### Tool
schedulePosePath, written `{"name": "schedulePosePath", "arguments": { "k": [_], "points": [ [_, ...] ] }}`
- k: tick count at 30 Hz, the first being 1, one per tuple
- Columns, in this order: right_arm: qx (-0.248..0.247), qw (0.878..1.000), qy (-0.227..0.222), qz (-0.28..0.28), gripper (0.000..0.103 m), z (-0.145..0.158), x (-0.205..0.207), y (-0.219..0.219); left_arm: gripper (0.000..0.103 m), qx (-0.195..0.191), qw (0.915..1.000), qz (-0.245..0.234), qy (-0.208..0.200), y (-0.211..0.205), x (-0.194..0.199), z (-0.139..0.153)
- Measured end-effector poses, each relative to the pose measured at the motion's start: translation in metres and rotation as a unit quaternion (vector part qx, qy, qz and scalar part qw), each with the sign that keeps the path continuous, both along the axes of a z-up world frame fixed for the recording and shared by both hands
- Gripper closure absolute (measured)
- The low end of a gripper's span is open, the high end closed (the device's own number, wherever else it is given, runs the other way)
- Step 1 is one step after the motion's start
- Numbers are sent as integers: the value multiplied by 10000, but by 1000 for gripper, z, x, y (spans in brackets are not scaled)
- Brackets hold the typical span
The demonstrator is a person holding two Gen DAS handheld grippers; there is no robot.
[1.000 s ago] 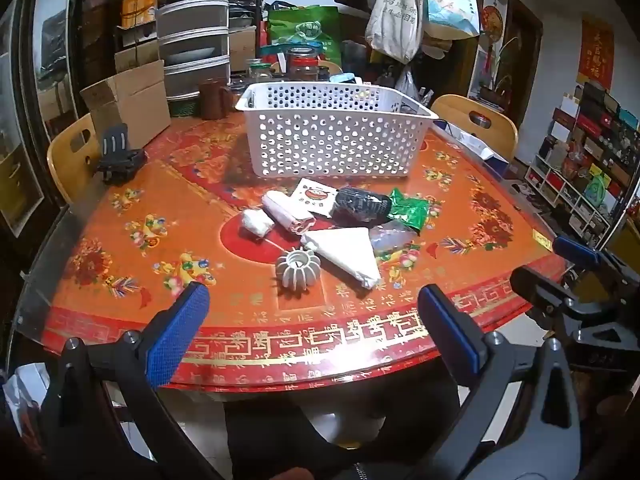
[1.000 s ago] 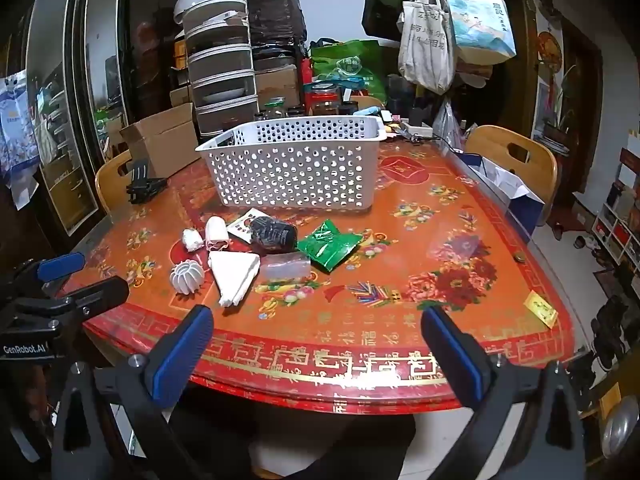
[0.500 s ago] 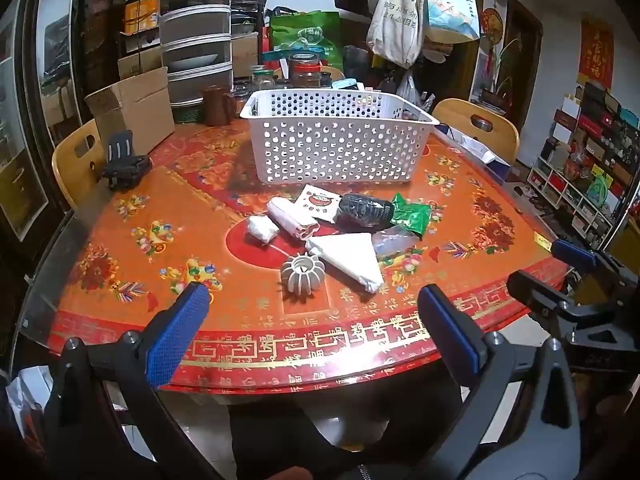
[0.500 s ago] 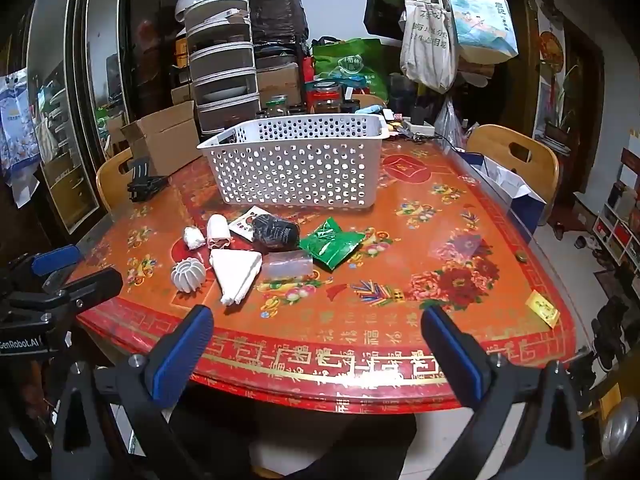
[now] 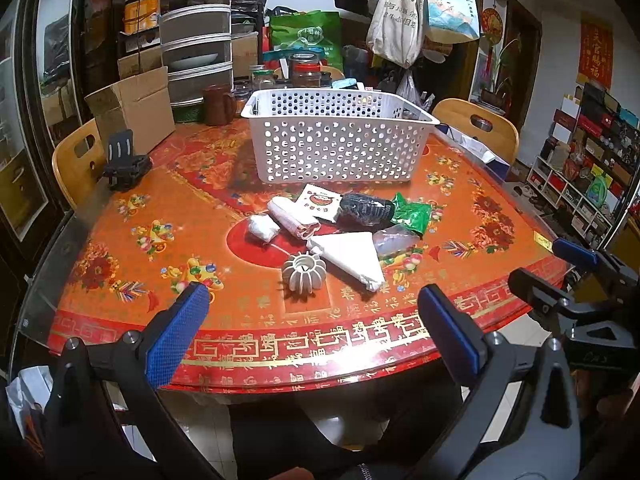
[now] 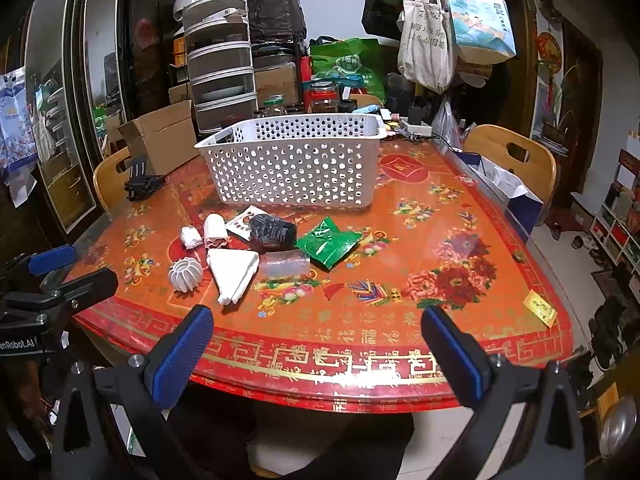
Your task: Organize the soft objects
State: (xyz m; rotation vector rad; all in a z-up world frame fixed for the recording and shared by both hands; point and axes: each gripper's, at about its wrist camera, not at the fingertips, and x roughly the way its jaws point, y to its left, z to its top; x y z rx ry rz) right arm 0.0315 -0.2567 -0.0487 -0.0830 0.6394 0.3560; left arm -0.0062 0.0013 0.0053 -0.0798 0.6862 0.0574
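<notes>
- My left gripper [image 5: 312, 320] hangs over the near edge of the red patterned table [image 5: 160, 216], its blue-padded fingers [image 5: 178, 336] spread wide with nothing between them.
- My right gripper [image 6: 316, 344] is the same: fingers far apart, empty, held above the table's near rim.
- In the left view my right gripper shows at about 3 o'clock; in the right view the left one sits at about 9 o'clock.
- The soft things lie in a loose cluster at 12 o'clock from my left fingers, in the middle of the table.
- Nearest is a ribbed white ball [image 5: 304, 271], with a folded white cloth [image 5: 352, 254] touching it on the right.
- Behind them: a small white bundle [image 5: 262, 228], a rolled pale cloth [image 5: 290, 216], a printed white packet [image 5: 320, 202], a dark rolled item [image 5: 366, 210], a green foil pouch [image 5: 412, 216] and a clear plastic bag [image 5: 394, 240] (contents too faint to tell).
- The white perforated basket [image 5: 340, 140] stands farther back at 12 o'clock, apart from the cluster; I cannot see its floor.
- A black stand [image 5: 126, 162] sits at 10 o'clock near the table's edge.
</notes>
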Motion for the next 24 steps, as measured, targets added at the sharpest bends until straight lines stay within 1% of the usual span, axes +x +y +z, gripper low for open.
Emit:
{"name": "schedulePosePath", "arguments": {
  "k": [24],
  "points": [
    [-55,10000,25,-7,0,-1,1,0,0,-21,10000,14,-11,2,-1,1]
  ]
}}
